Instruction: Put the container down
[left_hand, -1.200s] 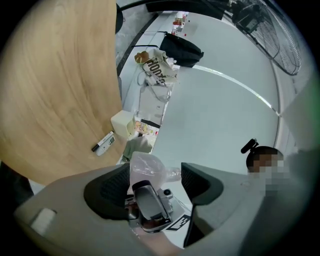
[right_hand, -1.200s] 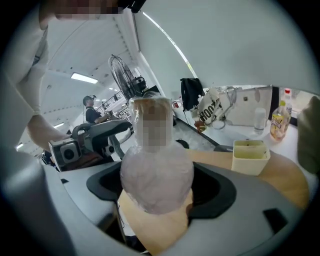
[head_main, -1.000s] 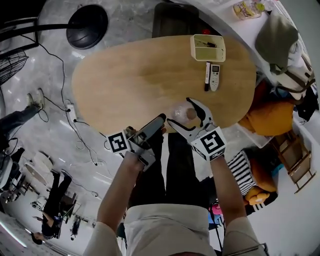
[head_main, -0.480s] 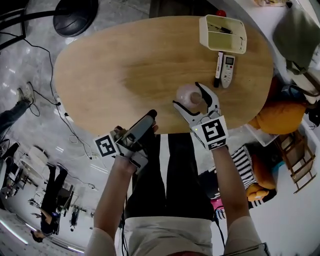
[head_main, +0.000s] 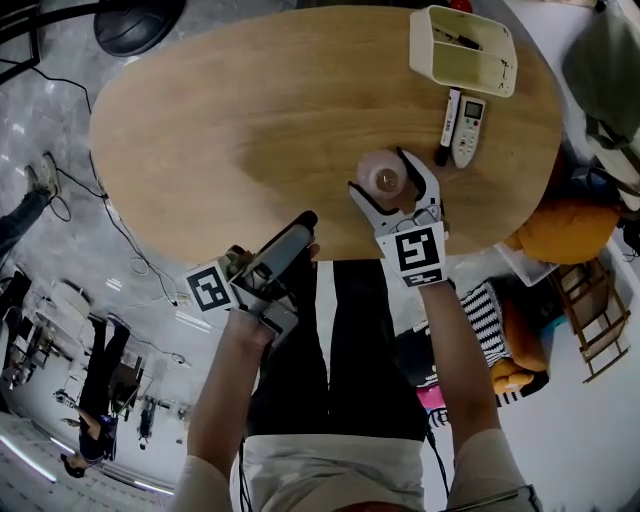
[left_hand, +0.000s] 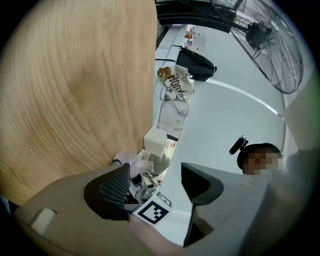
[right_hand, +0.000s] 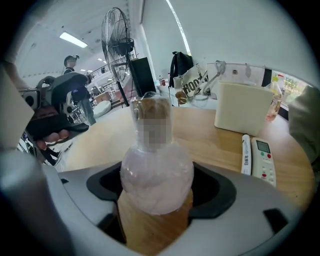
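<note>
On the oval wooden table (head_main: 220, 130), toward five o'clock from its centre, the container (head_main: 384, 180) is upright: a clear, bulbous plastic bottle, probably light, thin-walled, slick and easily dented, so best held around the bulb. The right gripper (right_hand: 156, 192) clasps that bulb, a pad on each side. At seven o'clock, the left gripper (left_hand: 157, 182) gapes, empty.

**Pale pink on blond wood**

The container (right_hand: 156, 170) is cloudy pale pink, its top seemingly brown, though blurred there. The bench (head_main: 230, 130) is light wood with darker grain. The right gripper (head_main: 381, 175) is white with black pads, the left gripper (left_hand: 155, 180) grey; both carry black-and-white square markers.
</note>
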